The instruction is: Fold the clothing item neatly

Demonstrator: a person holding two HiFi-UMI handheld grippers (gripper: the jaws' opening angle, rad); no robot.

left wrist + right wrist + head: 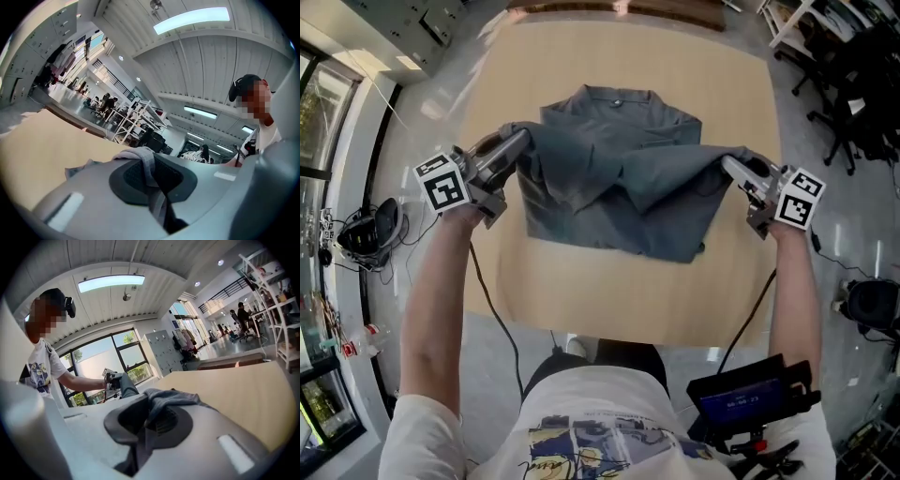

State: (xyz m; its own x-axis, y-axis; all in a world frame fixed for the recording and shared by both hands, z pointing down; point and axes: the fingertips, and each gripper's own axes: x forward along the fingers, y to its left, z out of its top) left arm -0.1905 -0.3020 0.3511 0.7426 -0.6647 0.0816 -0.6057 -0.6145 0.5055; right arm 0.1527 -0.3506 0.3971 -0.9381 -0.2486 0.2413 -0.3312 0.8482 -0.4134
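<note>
A dark grey collared shirt (pixel 619 173) lies on the light wooden table (pixel 609 291), its collar at the far side. My left gripper (pixel 522 138) is shut on the shirt's left edge, and my right gripper (pixel 729 160) is shut on its right edge. Both hold the cloth lifted, so a band of it stretches between them over the rest of the shirt. In the left gripper view a fold of grey cloth (pixel 145 161) is pinched between the jaws. The right gripper view shows the same, with cloth (pixel 164 401) bunched in the jaws.
The table's near edge (pixel 609 339) is close to my body. A wooden bench or chair back (pixel 619 11) stands at the table's far edge. Cables hang down by my legs. Office chairs and shelving (pixel 853 84) stand to the right; a windowed wall and equipment (pixel 356 230) are to the left.
</note>
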